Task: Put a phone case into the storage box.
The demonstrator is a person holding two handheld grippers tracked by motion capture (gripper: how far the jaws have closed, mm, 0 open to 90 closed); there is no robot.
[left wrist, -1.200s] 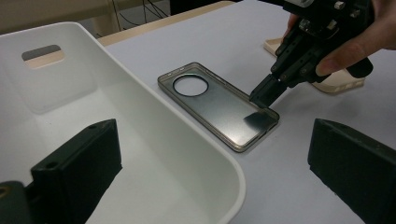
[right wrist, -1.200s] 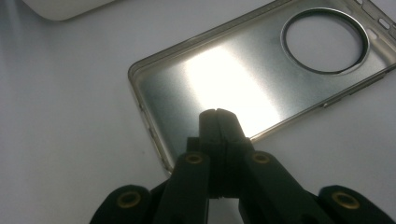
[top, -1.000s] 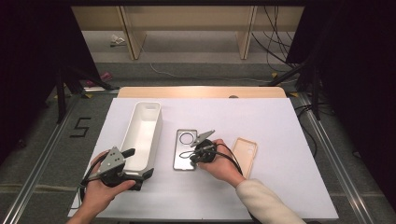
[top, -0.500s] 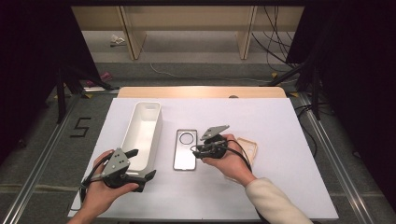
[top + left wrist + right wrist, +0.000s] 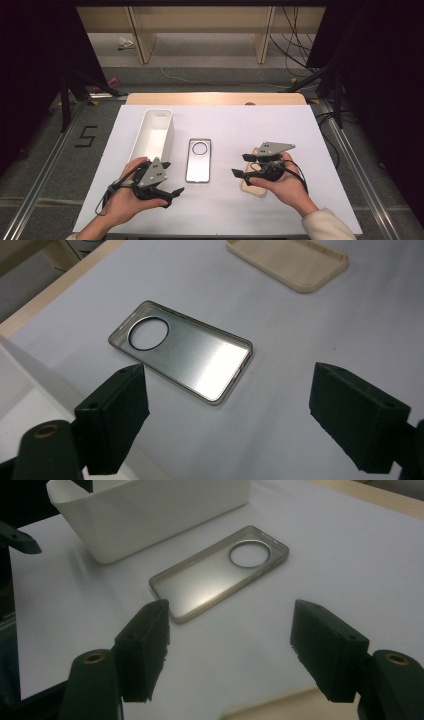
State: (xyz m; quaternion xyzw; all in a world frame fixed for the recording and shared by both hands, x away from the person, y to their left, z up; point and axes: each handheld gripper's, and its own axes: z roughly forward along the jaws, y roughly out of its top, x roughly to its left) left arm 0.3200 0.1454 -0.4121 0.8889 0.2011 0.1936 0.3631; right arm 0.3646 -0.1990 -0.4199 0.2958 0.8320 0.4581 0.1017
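Jaws of my right gripper [image 5: 230, 645], just opened, stand apart and empty; clear phone case [image 5: 220, 572] lies ahead of them.

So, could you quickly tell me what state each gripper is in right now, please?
Left gripper: open, holding nothing, jaws just closing a little.
Right gripper: open, holding nothing, jaws have just been opening; the grey phone case lies free on the table.

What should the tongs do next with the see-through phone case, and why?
Probably the right tongs should reach for the beige case under that hand. The clear case lies flat and free on the table beside the white bin, and both the right and left tongs are open and hold nothing.
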